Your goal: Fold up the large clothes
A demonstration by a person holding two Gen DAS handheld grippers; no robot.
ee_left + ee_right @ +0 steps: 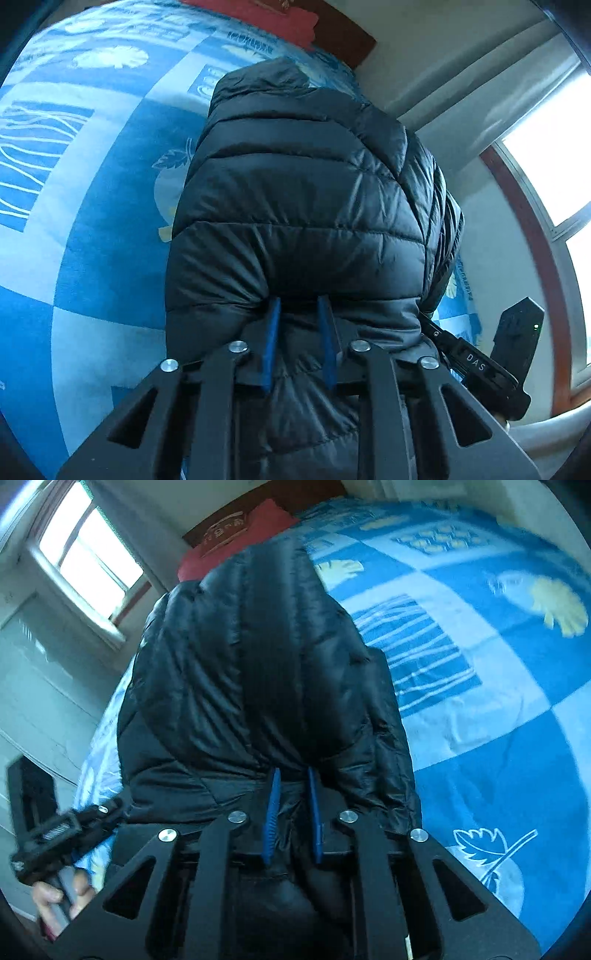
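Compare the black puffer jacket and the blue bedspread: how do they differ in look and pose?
The jacket is plain glossy black with quilted seams; the bedspread is blue and pale, in printed squares. The jacket is gathered in the left gripper and right gripper; the bedspread lies spread flat. Both are soft fabric.

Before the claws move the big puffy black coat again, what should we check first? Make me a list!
1. Left claw has the black coat: ok, blue fingers pinch a bunch of fabric.
2. Right claw has the coat: ok, fabric is bunched between its fingers.
3. Both claws hold the same coat: ok, the other claw shows at each view's edge beside it.
4. Coat is over the blue bedspread: ok.
5. Coat lifted fully off the bed: cannot tell.
6. Sleeves tucked in: cannot tell, hidden.
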